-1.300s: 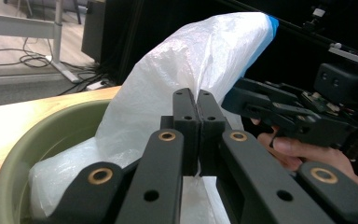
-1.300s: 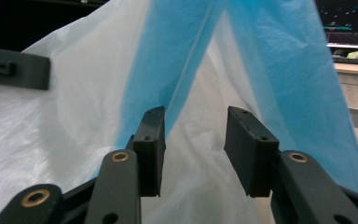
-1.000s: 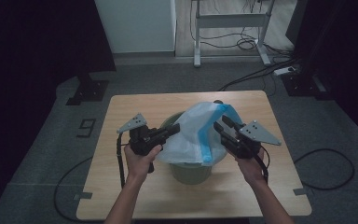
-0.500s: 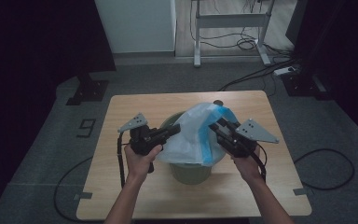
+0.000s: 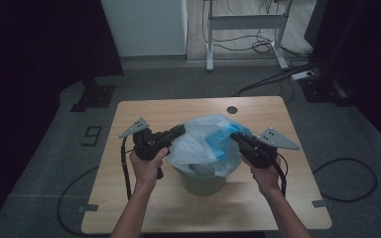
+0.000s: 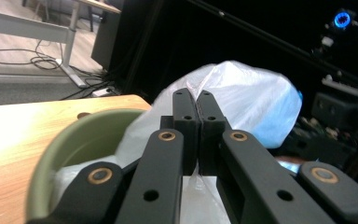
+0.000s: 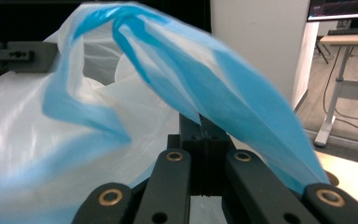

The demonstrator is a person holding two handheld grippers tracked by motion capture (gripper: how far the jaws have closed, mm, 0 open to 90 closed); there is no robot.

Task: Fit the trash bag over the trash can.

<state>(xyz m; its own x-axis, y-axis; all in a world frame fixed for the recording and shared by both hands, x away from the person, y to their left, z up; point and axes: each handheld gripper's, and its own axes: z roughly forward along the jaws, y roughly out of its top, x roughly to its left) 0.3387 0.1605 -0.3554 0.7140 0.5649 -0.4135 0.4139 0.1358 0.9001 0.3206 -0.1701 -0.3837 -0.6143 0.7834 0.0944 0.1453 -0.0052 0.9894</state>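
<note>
Change since the earlier frames: right gripper [image 5: 240, 140] jaws have just been closing and now meet on the blue-edged rim of the plastic bag [image 5: 206, 144]; a second ago they stood part open at that same edge. Hands have barely shifted; the bag's right side sits slightly lower and tauter.

Right gripper, own view: jaws together, the blue hem [image 7: 242, 93] pinched between the tips and draping over them.

Left gripper [image 5: 176, 133]: jaws likewise shut, a fold of white film caught between them at the bag's left side.

Bag: translucent white with blue band, billowed above and partly inside the green bin [image 5: 198, 182], held at two opposite edges.

Bin: olive, round, upright near the middle of the wooden table [image 5: 129, 198], its rim [image 6: 51, 154] bare on the left gripper's side.

Reading: both sides now secured; the bag's mouth looks ready to be spread and drawn over the bin's rim, not yet seated.
</note>
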